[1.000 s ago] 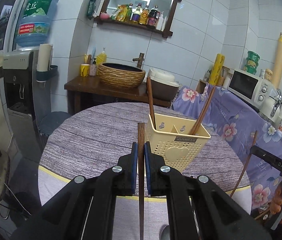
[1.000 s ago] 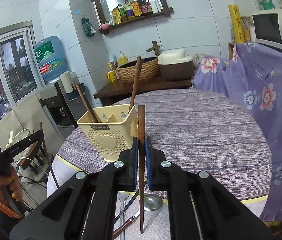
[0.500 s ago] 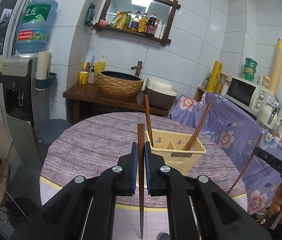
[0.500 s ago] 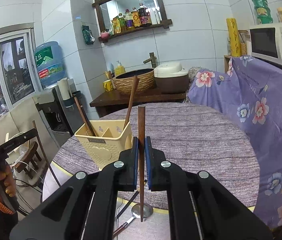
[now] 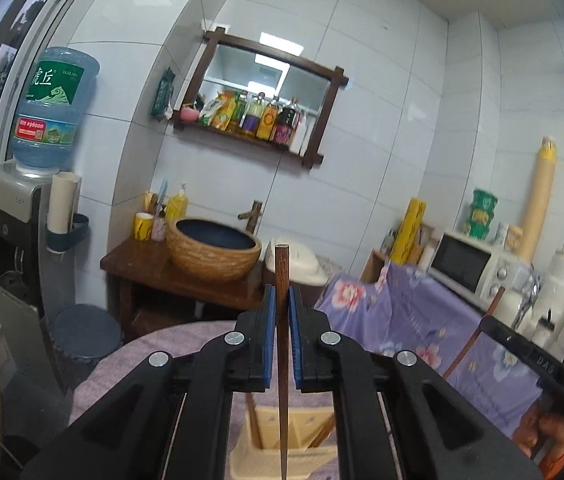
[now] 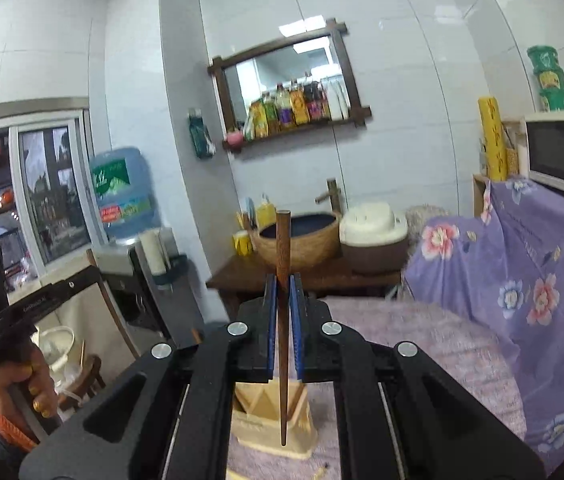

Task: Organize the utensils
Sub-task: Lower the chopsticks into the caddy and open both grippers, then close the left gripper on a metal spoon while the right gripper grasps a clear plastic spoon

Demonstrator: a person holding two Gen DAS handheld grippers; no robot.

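Left tongs point(image 5: 282, 344) clamped on a dark wooden chopstick point(image 5: 282, 360), upright, blunt end above the blue pads, tip pointing down toward the bottom edge of the frame. Directly below, at bottom centre, the cream utensil basket point(image 5: 277, 436) on the round purple-grey surface point(image 5: 137, 360), two more chopsticks leaning inside it (compartments hard to tell behind the tongs). Open air between tip and basket rim. At right of the frame, the other tongs' black body and a hand point(image 5: 546, 436), apart from the basket.

Right tongs point(image 6: 283, 344) likewise clamped on a second chopstick point(image 6: 283, 320), upright, tip hanging over the basket point(image 6: 273, 424) at bottom centre, not touching it. Bare surface point(image 6: 422, 344) stretching right up to the purple floral cloth point(image 6: 522, 280). At lower left, a hand point(image 6: 25, 384) gripping the left tongs' handle, well clear of the surface edge.
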